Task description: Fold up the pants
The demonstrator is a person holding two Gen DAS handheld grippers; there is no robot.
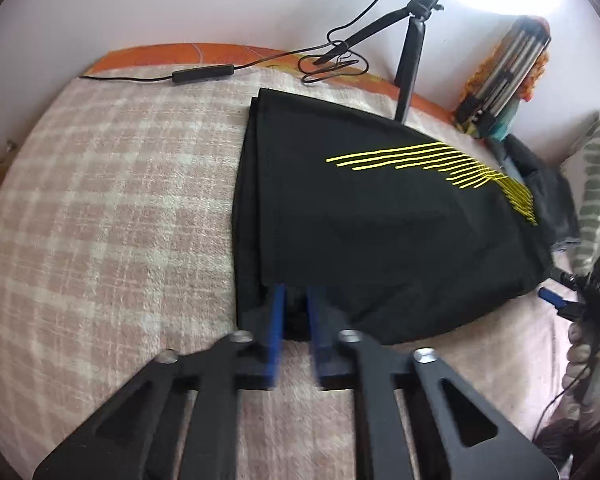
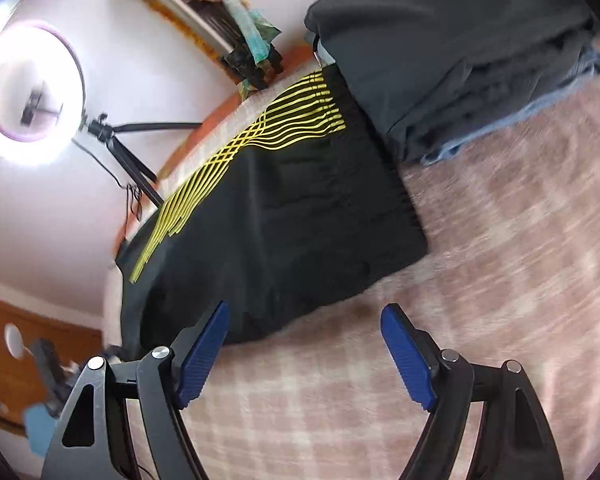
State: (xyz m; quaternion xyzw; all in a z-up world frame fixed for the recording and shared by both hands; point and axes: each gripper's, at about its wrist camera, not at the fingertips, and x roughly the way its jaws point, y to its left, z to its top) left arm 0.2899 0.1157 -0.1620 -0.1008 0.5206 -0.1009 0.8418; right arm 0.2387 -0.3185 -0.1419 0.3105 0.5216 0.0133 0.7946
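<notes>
Black pants (image 1: 360, 216) with yellow stripes lie folded on the pink checked bedspread (image 1: 120, 200). My left gripper (image 1: 296, 300) has its blue fingers close together at the near edge of the pants, with the tips under the top layer of cloth. In the right wrist view the pants (image 2: 280, 220) lie ahead and to the left. My right gripper (image 2: 304, 316) is open and empty, just off the near edge of the pants. It also shows at the right of the left wrist view (image 1: 556, 300).
A stack of dark folded clothes (image 2: 460, 52) lies beyond the pants. A ring light (image 2: 32, 92) on a tripod (image 1: 412, 52) stands at the back edge of the bed, with its cable (image 1: 204, 74) on the bedspread. A folded rack (image 1: 508, 68) leans on the wall.
</notes>
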